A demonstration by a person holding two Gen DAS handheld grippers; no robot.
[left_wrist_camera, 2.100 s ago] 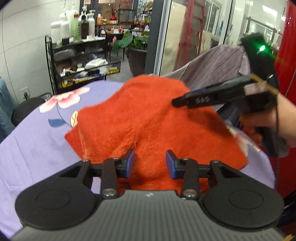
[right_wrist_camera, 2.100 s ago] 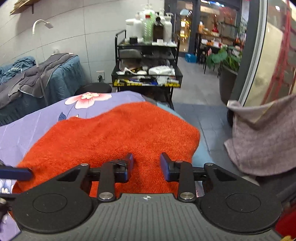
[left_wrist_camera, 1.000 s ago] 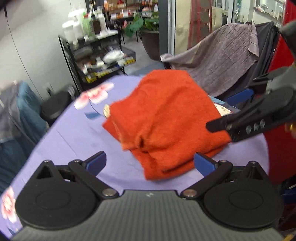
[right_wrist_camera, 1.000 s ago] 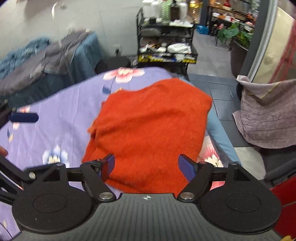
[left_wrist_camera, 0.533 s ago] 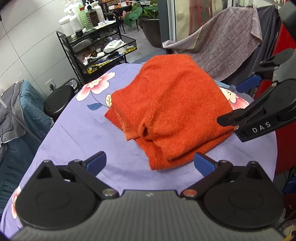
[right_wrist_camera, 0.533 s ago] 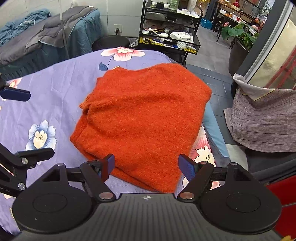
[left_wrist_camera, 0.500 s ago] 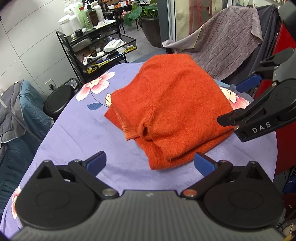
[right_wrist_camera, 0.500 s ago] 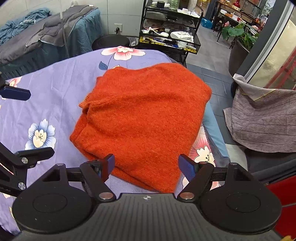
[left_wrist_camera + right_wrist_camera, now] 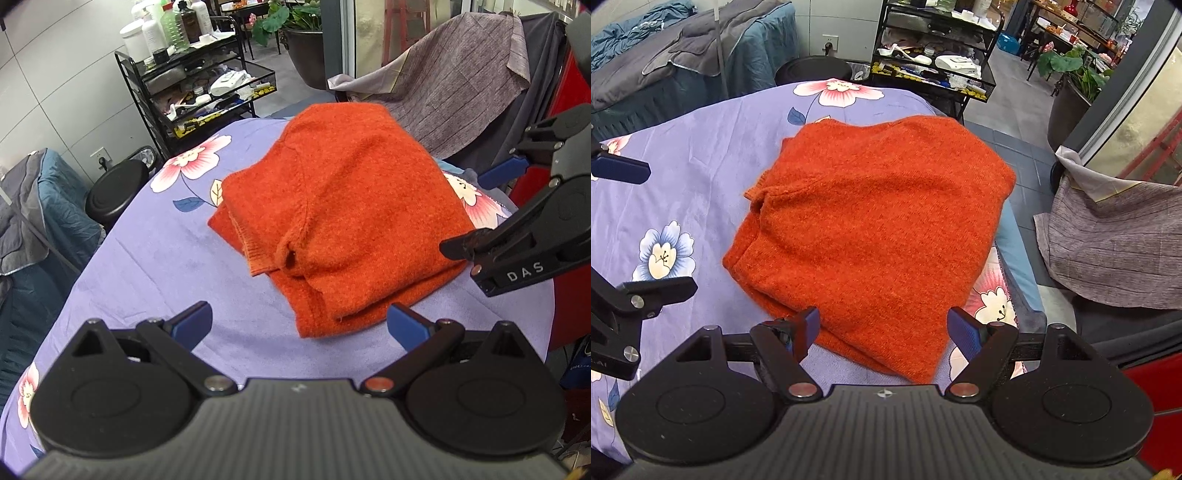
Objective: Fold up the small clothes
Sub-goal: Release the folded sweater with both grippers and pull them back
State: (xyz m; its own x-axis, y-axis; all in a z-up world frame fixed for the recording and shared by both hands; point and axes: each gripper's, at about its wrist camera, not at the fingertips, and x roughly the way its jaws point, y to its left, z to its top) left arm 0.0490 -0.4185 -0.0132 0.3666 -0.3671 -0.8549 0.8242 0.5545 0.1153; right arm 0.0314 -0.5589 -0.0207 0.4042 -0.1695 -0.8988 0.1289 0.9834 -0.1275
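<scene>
A folded orange knitted sweater (image 9: 343, 206) lies on a purple floral sheet (image 9: 155, 266), and it fills the middle of the right wrist view (image 9: 879, 221). My left gripper (image 9: 299, 325) stands open above the sheet, just short of the sweater's near corner, holding nothing. My right gripper (image 9: 886, 328) is open over the sweater's near edge, empty too. The right gripper also shows at the right edge of the left wrist view (image 9: 517, 206), raised beside the sweater. The left gripper's fingers (image 9: 646, 291) show at the left edge of the right wrist view.
A black wire cart (image 9: 199, 96) with bottles and clutter stands beyond the table. A grey cloth (image 9: 1115, 240) drapes over a chair at the right. A black round stool (image 9: 118, 188) and a teal-covered bed (image 9: 683, 66) stand to the left. A potted plant (image 9: 1071, 85) is further back.
Two seconds ago both grippers were nearly shut low over the sweater; they opened wide and pulled back and up. Over the last half second nothing has visibly moved.
</scene>
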